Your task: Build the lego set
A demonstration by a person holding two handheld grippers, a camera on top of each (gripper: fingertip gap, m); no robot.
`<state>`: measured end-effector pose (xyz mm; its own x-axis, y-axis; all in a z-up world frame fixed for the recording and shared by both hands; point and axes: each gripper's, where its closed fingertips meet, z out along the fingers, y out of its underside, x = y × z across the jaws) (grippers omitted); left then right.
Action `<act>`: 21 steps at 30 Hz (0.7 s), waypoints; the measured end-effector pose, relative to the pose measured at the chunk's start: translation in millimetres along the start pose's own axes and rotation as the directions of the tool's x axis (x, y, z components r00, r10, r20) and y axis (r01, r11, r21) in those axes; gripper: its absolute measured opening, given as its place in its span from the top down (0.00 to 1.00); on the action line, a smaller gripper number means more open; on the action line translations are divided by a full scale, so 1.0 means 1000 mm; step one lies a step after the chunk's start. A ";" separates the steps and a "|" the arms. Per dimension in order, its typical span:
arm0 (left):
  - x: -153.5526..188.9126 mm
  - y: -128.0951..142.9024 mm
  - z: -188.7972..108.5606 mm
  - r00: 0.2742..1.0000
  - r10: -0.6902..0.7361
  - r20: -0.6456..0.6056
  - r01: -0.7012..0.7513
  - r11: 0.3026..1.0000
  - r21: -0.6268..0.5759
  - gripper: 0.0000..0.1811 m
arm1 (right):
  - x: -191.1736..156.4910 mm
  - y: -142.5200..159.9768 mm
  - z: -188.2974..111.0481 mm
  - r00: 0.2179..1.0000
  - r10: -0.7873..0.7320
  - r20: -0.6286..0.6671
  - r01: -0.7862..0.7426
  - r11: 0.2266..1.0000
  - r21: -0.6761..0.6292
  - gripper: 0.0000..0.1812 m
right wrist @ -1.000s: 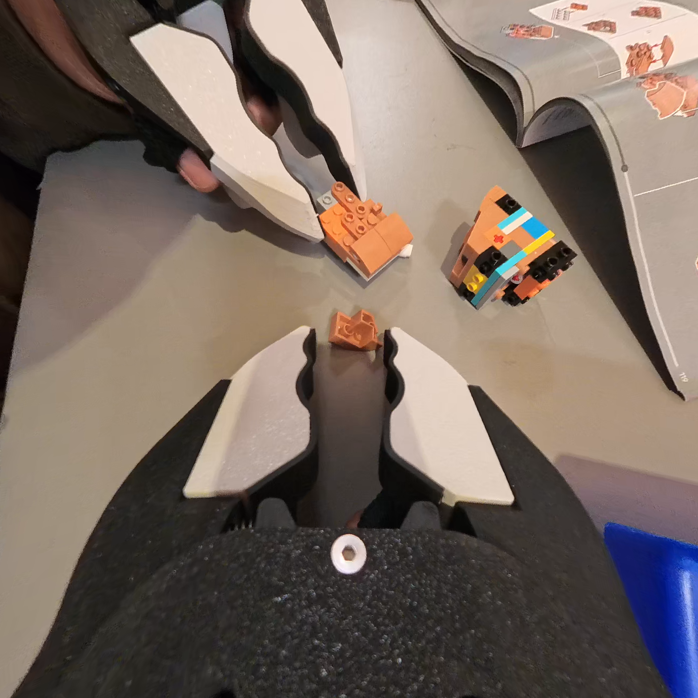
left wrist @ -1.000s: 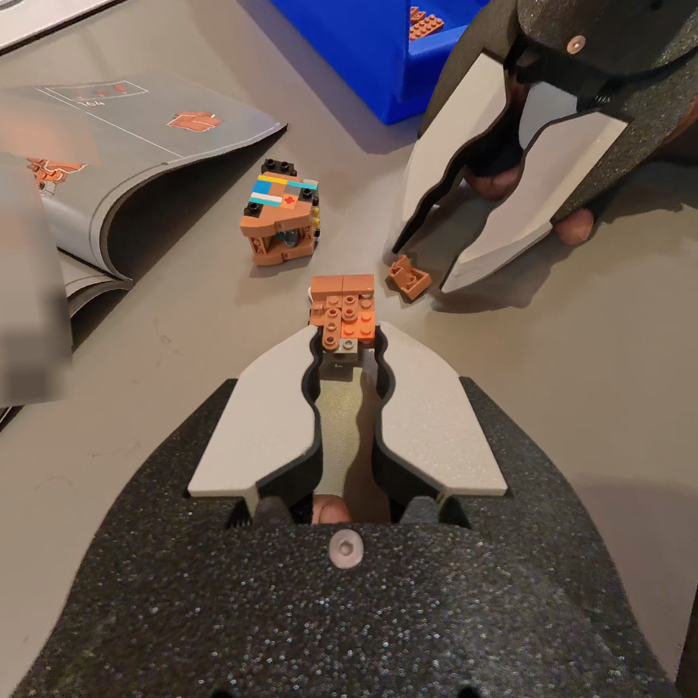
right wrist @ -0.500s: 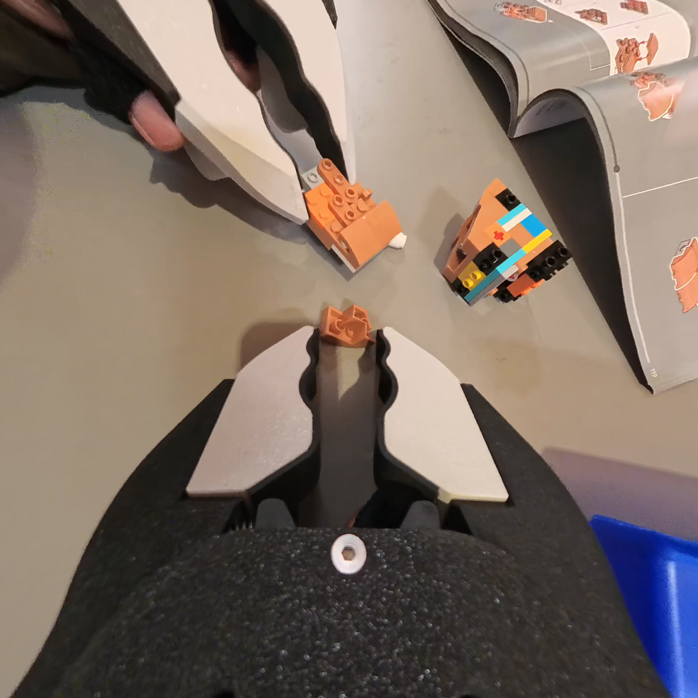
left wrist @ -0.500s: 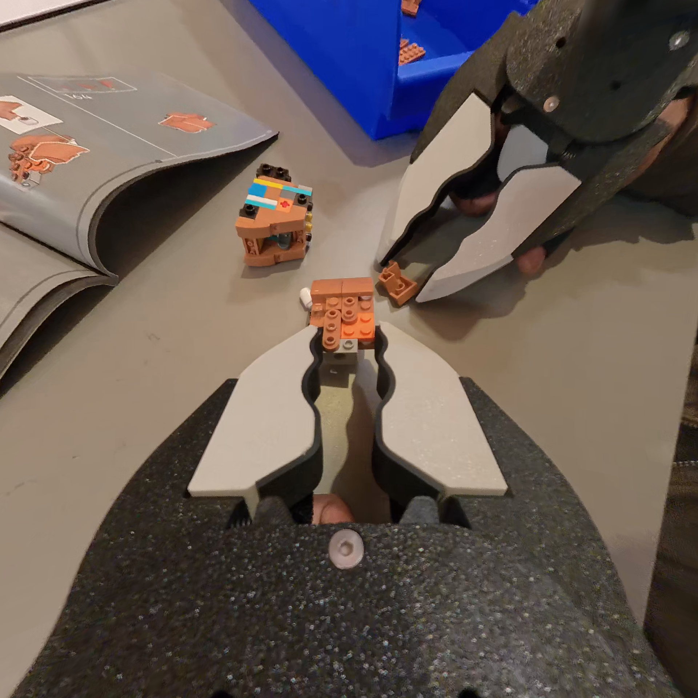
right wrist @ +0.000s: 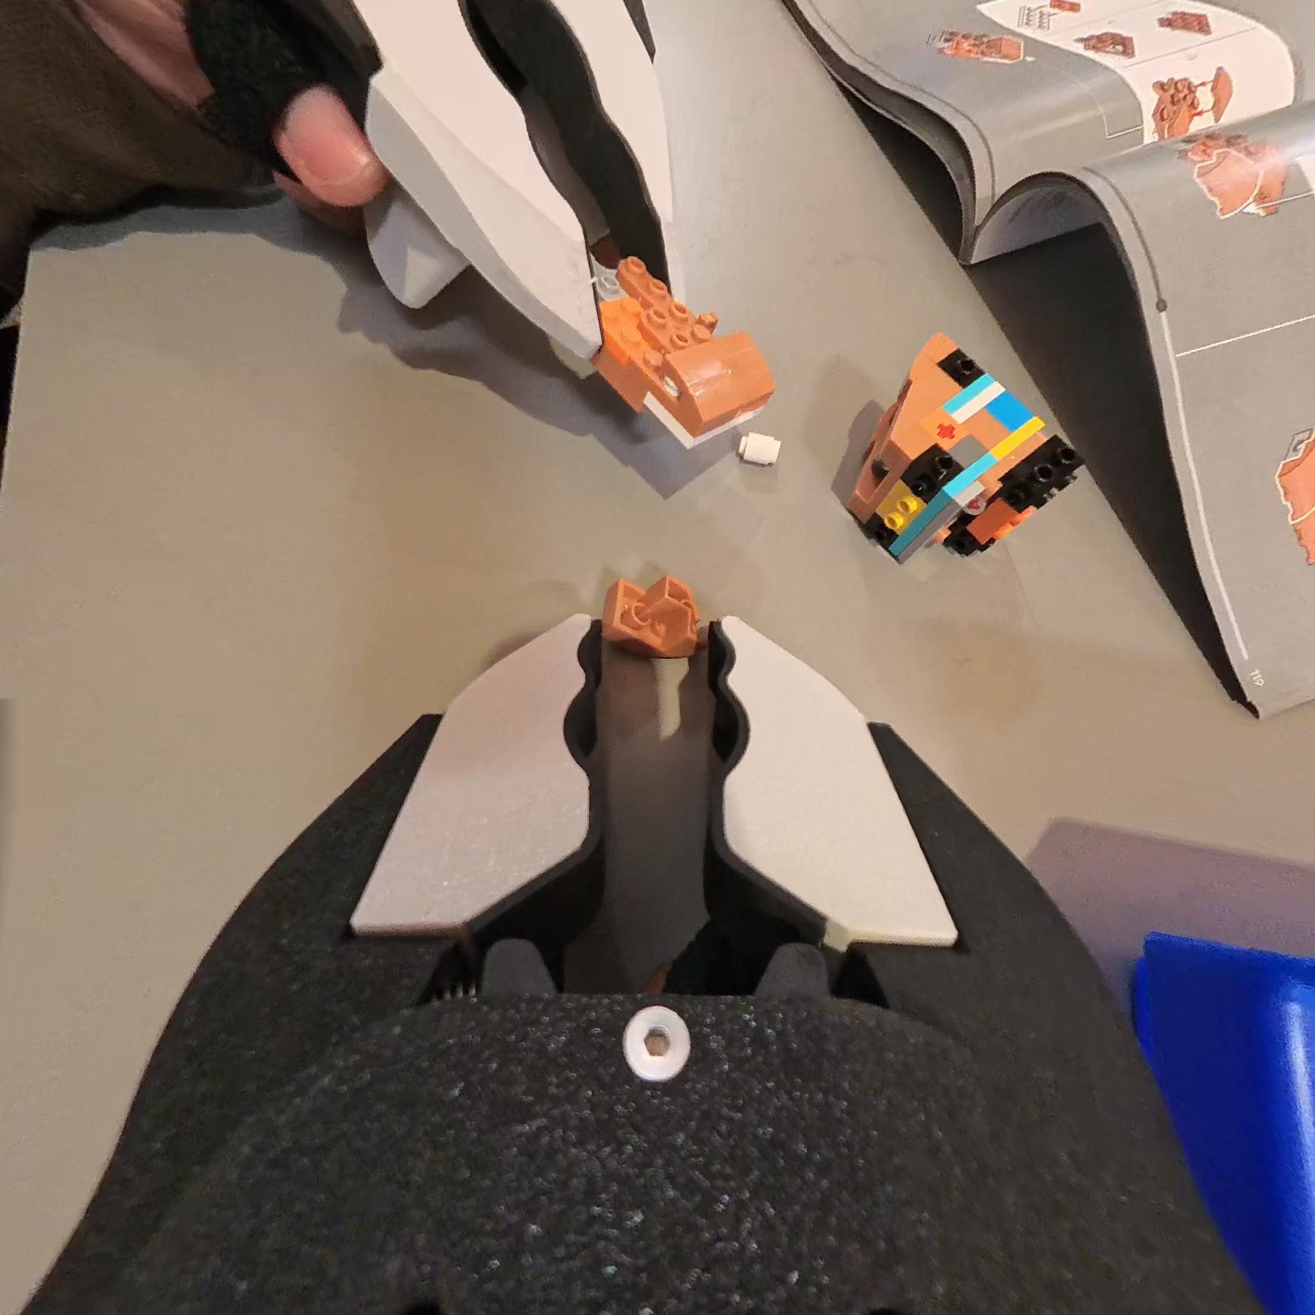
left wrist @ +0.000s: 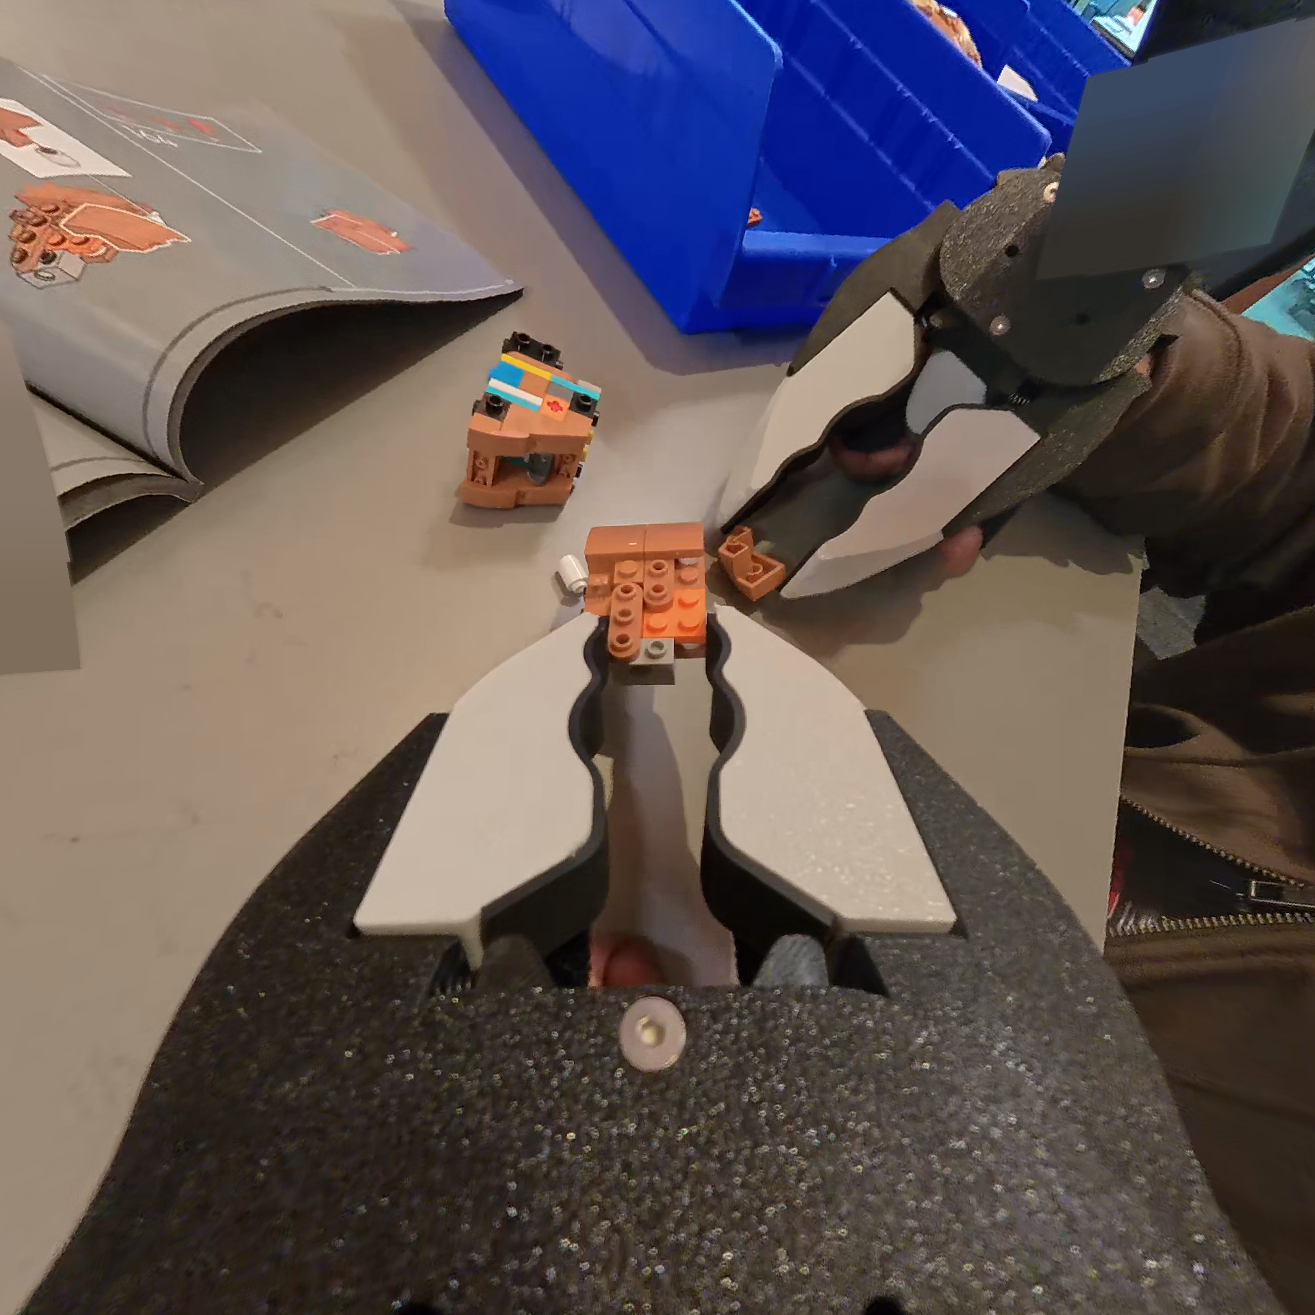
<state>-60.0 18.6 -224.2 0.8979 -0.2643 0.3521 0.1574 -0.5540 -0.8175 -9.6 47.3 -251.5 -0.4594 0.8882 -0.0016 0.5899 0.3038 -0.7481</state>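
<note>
Orange and tan plastic makes up nearly everything in play on the grey worktop [left wrist: 213,711]. The left hand-held gripper [left wrist: 655,626] pinches the near end of a small studded orange-and-tan brick sub-assembly [left wrist: 651,590], its curved tan nose pointing away toward the far side. The right hand-held gripper [right wrist: 651,626] has its fingertips either side of a small loose tan bracket-shaped brick [right wrist: 651,615]; whether they press on it or merely flank it I cannot tell, and in the left wrist view the brick seems to rest on the worktop between the tips.

Both pieces should be light, rigid and smooth, so they would likely slip or twist under an off-centre squeeze. The bracket brick looks best taken across two flat parallel faces; it lies tilted, which makes a square hold harder. The sub-assembly is probably fragile at its joints, so holding it low on the solid stacked part seems wiser than on the thin plates.

A tiny white round stud [right wrist: 760,450] lies loose just beside the sub-assembly's nose. Farther left, a larger tan block model with blue, white, yellow and black pieces [left wrist: 530,448] lies on its side, near the open grey instruction booklet [left wrist: 213,249]. Blue plastic bins [left wrist: 711,142] stand at the far side, their contents mostly hidden. The sub-assembly's underside and the bracket's stud layout are hard to make out.
</note>
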 end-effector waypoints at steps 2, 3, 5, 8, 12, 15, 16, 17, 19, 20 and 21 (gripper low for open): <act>-0.001 0.000 0.000 1.000 -0.003 0.001 0.003 1.000 0.000 0.86 | 0.000 0.000 0.000 1.000 -0.003 -0.004 0.003 1.000 -0.001 0.84; 0.000 0.000 0.000 1.000 -0.005 -0.002 0.005 1.000 -0.001 0.86 | 0.000 0.000 0.000 1.000 -0.007 -0.005 0.007 1.000 -0.002 0.84; 0.002 0.000 0.000 1.000 0.000 -0.019 0.000 1.000 0.000 0.86 | -0.001 0.001 0.001 1.000 -0.016 -0.003 0.016 1.000 -0.007 0.84; 0.008 -0.003 -0.001 0.997 0.036 -0.068 -0.035 0.999 0.014 0.86 | -0.002 0.001 0.001 1.000 -0.017 0.008 0.017 1.000 -0.007 0.84; 0.010 -0.009 0.001 0.990 0.094 -0.103 -0.091 0.995 0.035 0.86 | -0.002 -0.002 -0.001 0.999 0.008 0.038 -0.008 1.000 0.016 0.84; 0.011 -0.011 0.006 0.982 0.150 -0.113 -0.148 0.989 0.030 0.86 | -0.003 -0.005 -0.003 0.997 0.028 0.067 -0.030 0.999 0.039 0.84; 0.012 -0.012 0.007 0.978 0.174 -0.116 -0.172 0.985 0.029 0.86 | -0.003 -0.006 -0.004 0.996 0.032 0.077 -0.036 0.998 0.048 0.84; 0.012 -0.014 0.009 0.973 0.198 -0.117 -0.197 0.980 0.024 0.86 | -0.003 -0.008 -0.005 0.996 0.036 0.087 -0.041 0.997 0.058 0.84; 0.011 -0.019 0.011 0.964 0.238 -0.121 -0.238 0.971 0.012 0.86 | -0.002 -0.010 -0.006 0.993 0.050 0.105 -0.058 0.995 0.077 0.84; 0.011 -0.023 0.012 0.959 0.253 -0.129 -0.254 0.967 0.009 0.86 | -0.001 -0.012 -0.006 0.992 0.058 0.115 -0.068 0.994 0.085 0.84; 0.011 -0.028 0.013 0.954 0.265 -0.140 -0.267 0.964 0.007 0.86 | -0.001 -0.012 -0.006 0.990 0.066 0.125 -0.077 0.993 0.088 0.84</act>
<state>-49.6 41.2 -203.8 0.8408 -0.5095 0.1827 -0.0851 -0.4577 -0.8850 -12.3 45.1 -237.9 -0.4988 0.8564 -0.1336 0.5628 0.2028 -0.8013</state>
